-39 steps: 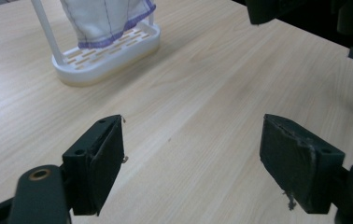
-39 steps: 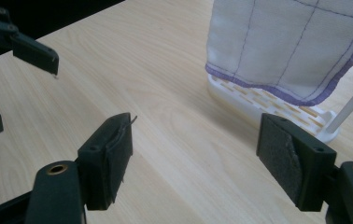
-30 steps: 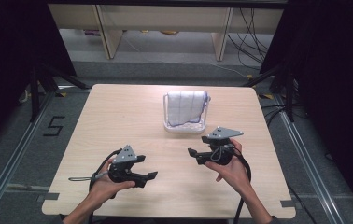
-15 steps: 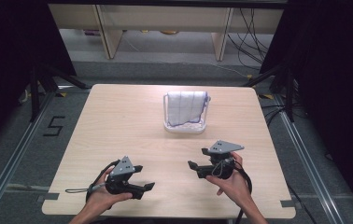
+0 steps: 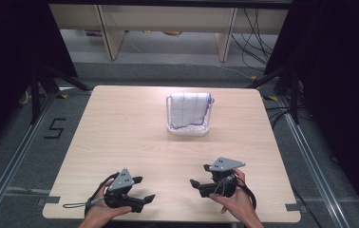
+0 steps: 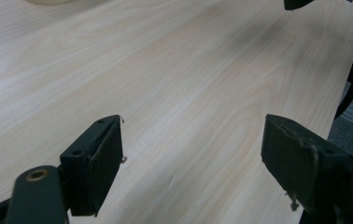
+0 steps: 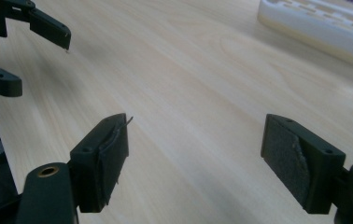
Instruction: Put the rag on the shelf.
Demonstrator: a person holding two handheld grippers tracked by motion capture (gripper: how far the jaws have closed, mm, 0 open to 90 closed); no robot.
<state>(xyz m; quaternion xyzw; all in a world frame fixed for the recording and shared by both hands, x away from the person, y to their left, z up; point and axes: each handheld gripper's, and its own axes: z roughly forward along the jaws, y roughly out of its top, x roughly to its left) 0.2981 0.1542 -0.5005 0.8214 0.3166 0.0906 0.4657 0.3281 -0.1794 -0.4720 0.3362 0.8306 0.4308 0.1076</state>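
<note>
A white wire basket (image 5: 188,130) stands at the middle back of the light wooden table (image 5: 120,128), with a white cloth with blue lines (image 5: 189,107) draped over it. My left gripper (image 5: 145,188) lies low at the near left, held in a hand, jaws wide apart and pointing right. In the left gripper view its pads (image 6: 104,158) frame only bare wood. My right gripper (image 5: 198,175) sits at the near right, pointing left. Its jaws have just opened a little wider, with nothing between the pads (image 7: 114,149). The basket's base (image 7: 324,28) shows far off.
The two grippers face each other across a gap of bare wood near the front edge. The left gripper's jaws (image 7: 39,60) appear at the top left of the right gripper view. Cables trail from both hands. Dark stands and a floor with cables surround the table.
Both hands have drawn back toward the near edge of the table and sunk lower. The basket and cloth have not moved.
</note>
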